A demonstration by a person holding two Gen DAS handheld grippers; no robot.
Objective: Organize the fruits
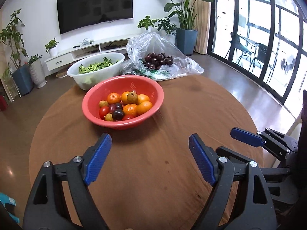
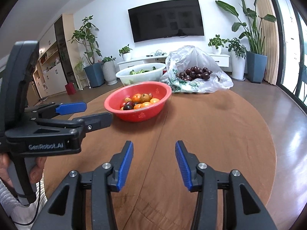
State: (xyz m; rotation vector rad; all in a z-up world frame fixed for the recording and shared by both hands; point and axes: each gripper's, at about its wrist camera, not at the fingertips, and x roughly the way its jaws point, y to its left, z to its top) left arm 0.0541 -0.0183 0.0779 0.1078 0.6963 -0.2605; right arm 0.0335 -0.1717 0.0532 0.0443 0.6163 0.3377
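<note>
A: How did the fingers stand?

B: The left gripper (image 1: 150,161) had its blue pads spread wide with nothing between them, hanging over the near part of the round brown table (image 1: 172,172). The right gripper (image 2: 154,164) was parted too, somewhat less, and also held nothing. Both pointed across the table toward the far edge.

A: And where was the fruit?

B: Most of it lay in a red bowl (image 1: 122,103) on the left half of the table, past the middle. In it were oranges (image 1: 144,107), a dark plum (image 1: 118,114), red tomatoes (image 1: 103,111) and a brownish fruit (image 1: 132,97) on top of the pile. Neither gripper touched the bowl; it sat well ahead of both.

A: Anything else on the table?

B: At the far edge, a clear plastic bag (image 1: 168,57) lay open with a heap of dark plums (image 1: 158,60) on it, right of the bowl's line. Beside the bag, at the far left edge, stood a white basin (image 1: 96,71) of green leaves, just behind the red bowl.

A: Could each gripper see the other?

B: Yes. The right one showed at the right edge of the left wrist view, and the left one at the left of the right wrist view.
</note>
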